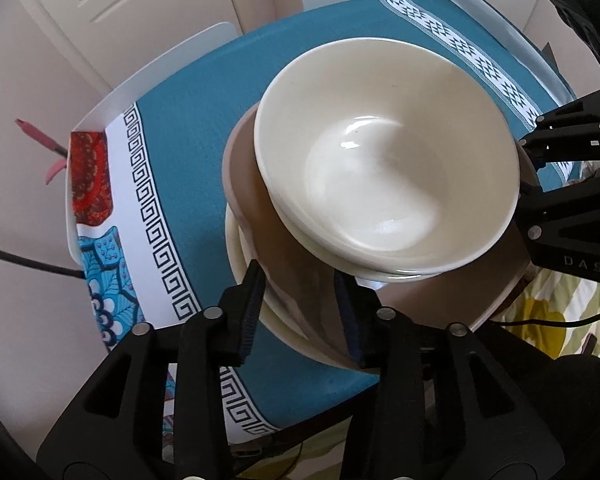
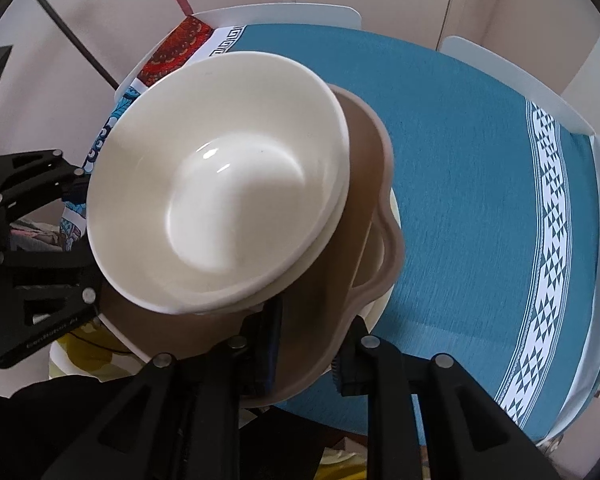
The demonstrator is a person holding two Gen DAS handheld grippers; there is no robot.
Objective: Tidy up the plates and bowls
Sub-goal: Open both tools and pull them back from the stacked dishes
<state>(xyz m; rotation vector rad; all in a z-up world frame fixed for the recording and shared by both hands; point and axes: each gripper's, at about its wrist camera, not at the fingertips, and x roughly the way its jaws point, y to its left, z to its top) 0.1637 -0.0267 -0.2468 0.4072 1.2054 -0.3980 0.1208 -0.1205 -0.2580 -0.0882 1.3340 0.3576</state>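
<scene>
Evidently the stacking step is in hand: a cream bowl is seen nested on further cream bowls, carried by a brown plate with a wavy rim, under which a cream plate lies; the whole pile is placed over the middle of the teal-clothed counter, nearer its patterned near edge. The left gripper is set astride the brown plate's rim, its jaws parted a little, and no firm pinch is shown; the right gripper is set across the opposite rim, its jaws narrow, one finger above the plate and one beneath, and a hold on the brown plate is judged likely. Whether the pile rests on the cloth or is carried cannot be told. The next move is judged to call for the stack to be settled level and both rims freed without the bowls being tipped; the top bowl is seen off-centre, so a slide is to be guarded against. The bowls appear glossy, smooth and empty; the brown plate appears matt.
</scene>
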